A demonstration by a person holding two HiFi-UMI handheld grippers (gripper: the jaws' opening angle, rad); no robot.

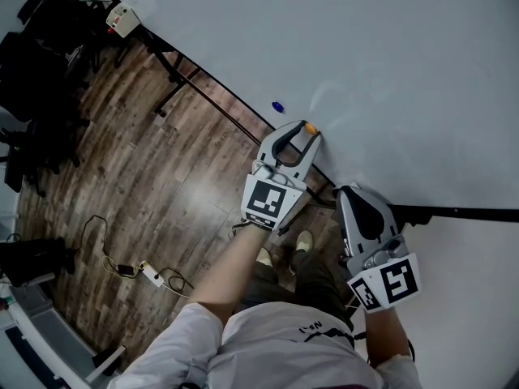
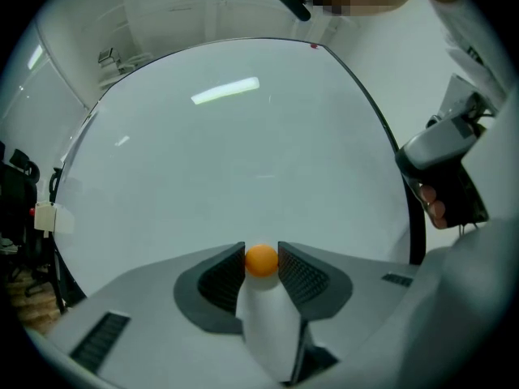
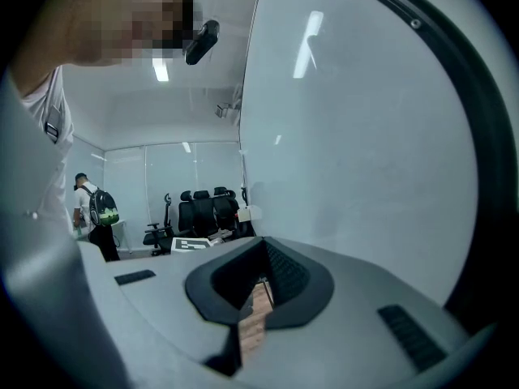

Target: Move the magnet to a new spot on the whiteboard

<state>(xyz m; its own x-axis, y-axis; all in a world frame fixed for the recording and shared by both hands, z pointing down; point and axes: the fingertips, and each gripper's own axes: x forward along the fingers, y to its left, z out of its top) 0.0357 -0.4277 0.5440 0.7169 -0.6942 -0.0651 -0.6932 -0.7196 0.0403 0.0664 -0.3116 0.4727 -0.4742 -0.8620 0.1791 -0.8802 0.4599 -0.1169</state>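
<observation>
A small orange round magnet (image 2: 261, 260) sits between the pads of my left gripper (image 2: 261, 262), which is shut on it. In the head view the magnet (image 1: 310, 128) is at the gripper's tip (image 1: 308, 134), right at the lower part of the whiteboard (image 1: 389, 63). The board (image 2: 243, 152) fills the left gripper view ahead of the jaws. My right gripper (image 1: 345, 191) hangs lower and to the right, beside the board's dark frame, its jaws shut with nothing held. The right gripper view (image 3: 263, 267) shows the board (image 3: 365, 136) on its right.
A small blue magnet (image 1: 277, 106) sticks to the board up-left of the orange one. Black stand legs (image 1: 174, 75) cross the wooden floor (image 1: 130, 185). Office chairs (image 1: 40, 47) and a power strip (image 1: 152, 275) lie to the left. A person with a backpack (image 3: 96, 209) stands far off.
</observation>
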